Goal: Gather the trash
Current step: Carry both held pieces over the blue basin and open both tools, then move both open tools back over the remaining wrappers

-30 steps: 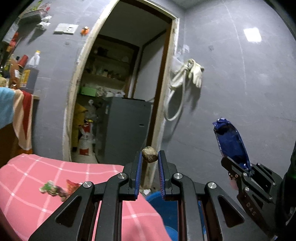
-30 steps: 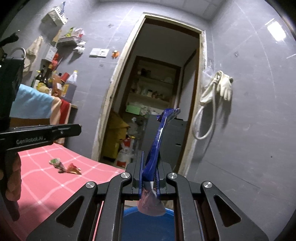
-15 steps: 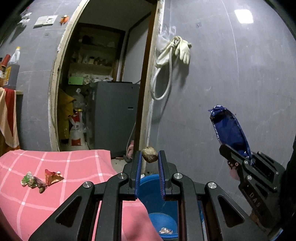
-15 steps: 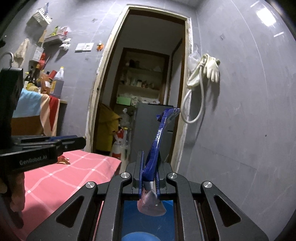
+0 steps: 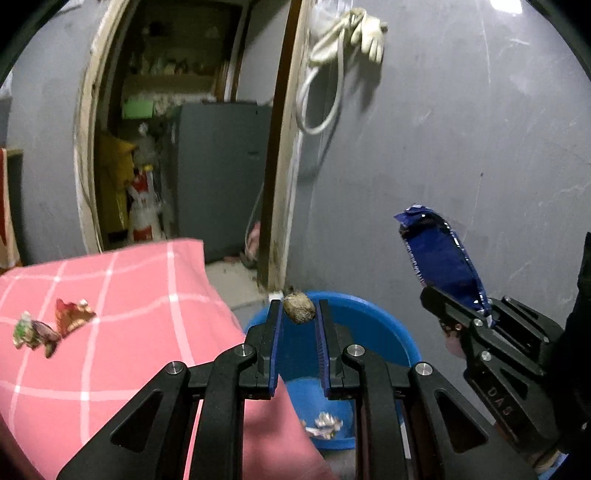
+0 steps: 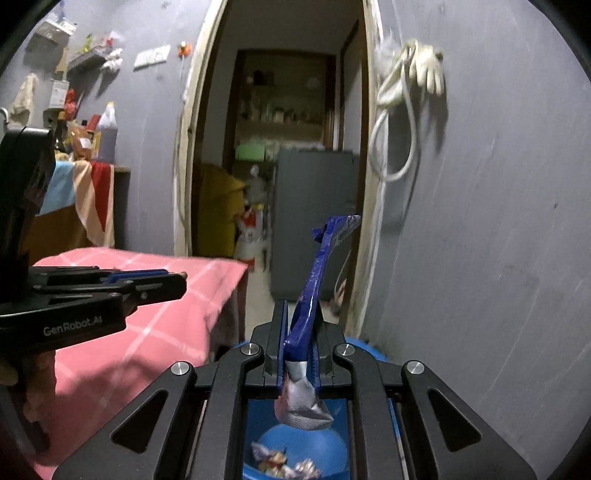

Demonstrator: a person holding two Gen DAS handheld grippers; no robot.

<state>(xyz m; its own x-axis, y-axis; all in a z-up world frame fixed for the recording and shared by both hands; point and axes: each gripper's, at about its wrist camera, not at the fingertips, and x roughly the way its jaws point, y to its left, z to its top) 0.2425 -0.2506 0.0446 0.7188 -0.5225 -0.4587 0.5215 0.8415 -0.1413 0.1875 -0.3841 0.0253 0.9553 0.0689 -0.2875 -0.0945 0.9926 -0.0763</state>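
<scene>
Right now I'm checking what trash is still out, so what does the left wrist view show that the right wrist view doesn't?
Only the left wrist view shows the two crumpled wrappers lying on the pink checked cloth, and the small brown lump pinched in the left gripper.

Only the right wrist view shows the cluttered wall shelves.

Both show the round blue plastic bin with scraps inside, the blue foil snack bag held by the right gripper, and the pale gloves hanging on the wall.
</scene>
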